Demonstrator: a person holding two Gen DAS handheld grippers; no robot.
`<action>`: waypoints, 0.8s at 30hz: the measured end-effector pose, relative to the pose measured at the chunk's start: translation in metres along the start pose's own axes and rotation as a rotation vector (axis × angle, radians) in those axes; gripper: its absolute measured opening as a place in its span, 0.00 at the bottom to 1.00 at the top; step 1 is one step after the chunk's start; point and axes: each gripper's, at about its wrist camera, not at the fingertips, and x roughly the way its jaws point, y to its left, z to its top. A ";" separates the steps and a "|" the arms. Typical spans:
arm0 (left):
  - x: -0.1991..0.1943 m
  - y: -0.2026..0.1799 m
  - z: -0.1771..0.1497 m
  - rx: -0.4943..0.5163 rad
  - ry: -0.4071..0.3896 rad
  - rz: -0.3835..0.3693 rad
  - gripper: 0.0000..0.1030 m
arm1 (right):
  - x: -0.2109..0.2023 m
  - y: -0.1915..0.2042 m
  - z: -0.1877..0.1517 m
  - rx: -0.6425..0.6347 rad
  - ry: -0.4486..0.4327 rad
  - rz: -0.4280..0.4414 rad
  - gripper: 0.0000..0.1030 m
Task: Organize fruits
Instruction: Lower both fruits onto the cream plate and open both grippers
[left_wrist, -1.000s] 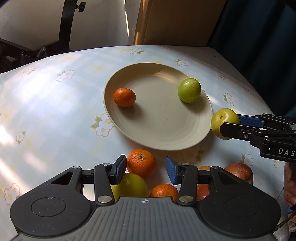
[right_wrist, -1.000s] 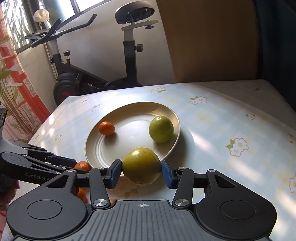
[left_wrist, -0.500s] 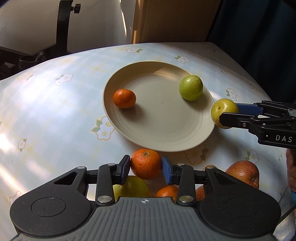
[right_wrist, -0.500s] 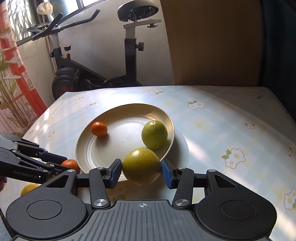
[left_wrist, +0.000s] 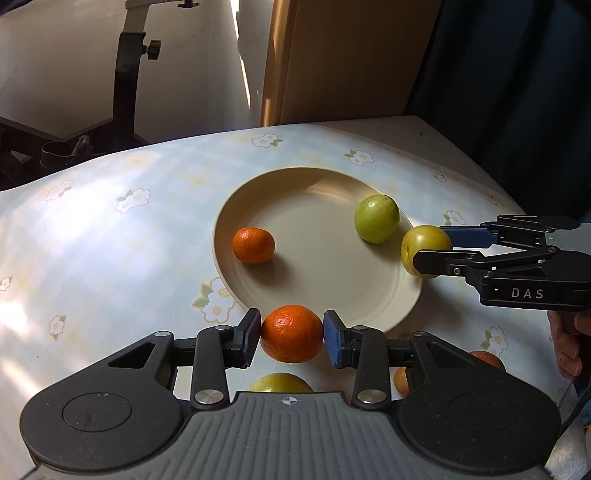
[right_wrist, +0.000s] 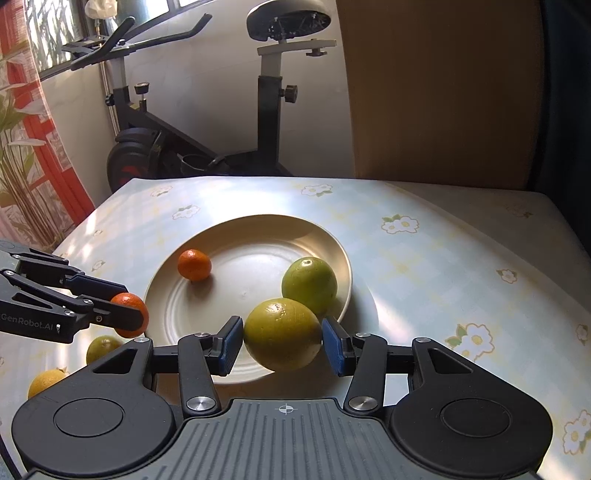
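My left gripper (left_wrist: 291, 341) is shut on an orange mandarin (left_wrist: 291, 333), held just off the near rim of the beige plate (left_wrist: 332, 310). On the plate lie a small mandarin (left_wrist: 253, 245) and a green fruit (left_wrist: 376, 218). My right gripper (right_wrist: 282, 345) is shut on a yellow-green citrus (right_wrist: 282, 334) over the plate's (right_wrist: 236, 280) near edge, close beside the green fruit (right_wrist: 309, 285). The same yellow-green citrus (left_wrist: 424, 249) shows at the plate's right rim in the left wrist view, and the held mandarin (right_wrist: 130, 314) at the left in the right wrist view.
Loose fruit lies on the flowered tablecloth (left_wrist: 110, 236) near me: a yellow-green fruit (left_wrist: 280, 382) under the left gripper, red-orange fruit (left_wrist: 487, 360) at the right, and a yellow fruit (right_wrist: 46, 382). An exercise bike (right_wrist: 266, 110) stands beyond the table's far edge. A hand (left_wrist: 567, 343) holds the right gripper.
The left gripper shut on the mandarin, which lay between open pads, and lifted it toward the plate. The right gripper carried its citrus a little further over the plate's rim.
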 end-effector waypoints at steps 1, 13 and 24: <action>0.001 0.000 0.001 0.001 -0.003 0.002 0.38 | 0.001 0.000 0.000 -0.001 0.000 0.000 0.42; 0.019 0.000 0.015 0.024 0.007 0.024 0.38 | 0.019 -0.002 0.006 0.022 0.003 -0.017 0.41; 0.028 0.014 0.022 0.012 -0.019 0.107 0.38 | 0.028 -0.005 0.016 -0.028 -0.036 -0.076 0.41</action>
